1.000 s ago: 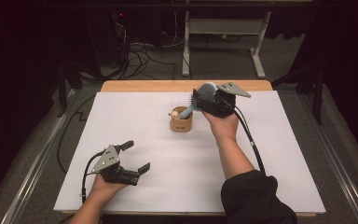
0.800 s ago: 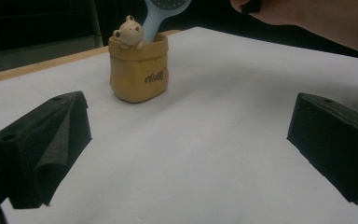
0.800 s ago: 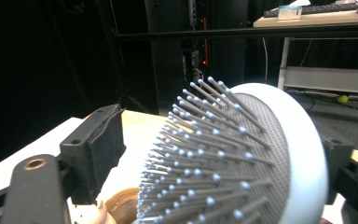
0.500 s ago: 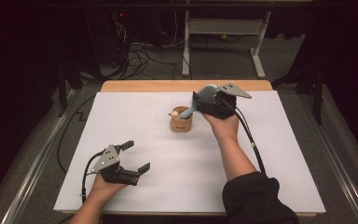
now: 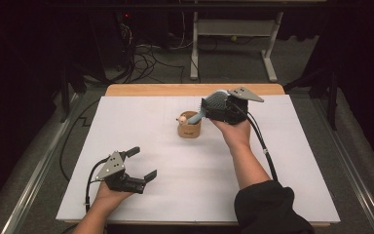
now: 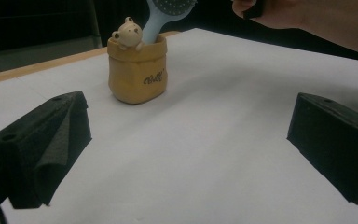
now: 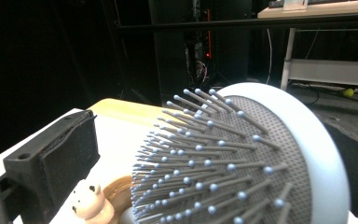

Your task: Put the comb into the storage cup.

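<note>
Not much has shifted since the earlier frames: the right gripper [image 5: 209, 108] jaws have just been opening, and the hairbrush [image 5: 213, 102] head is seen between them, a gap showing on one side. The brush handle is stood in the little bear pot [image 5: 189, 127], mid-table on the white sheet [image 5: 292, 161]. The left gripper [image 5: 143, 163] is rested near the front edge, jaws wide apart, nothing held.

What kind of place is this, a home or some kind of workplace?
Most likely a lab or recording studio, not a home. The white-covered table stands among dark surroundings, loose cables lie on the floor behind it, and a metal-legged workbench stands farther back.
</note>
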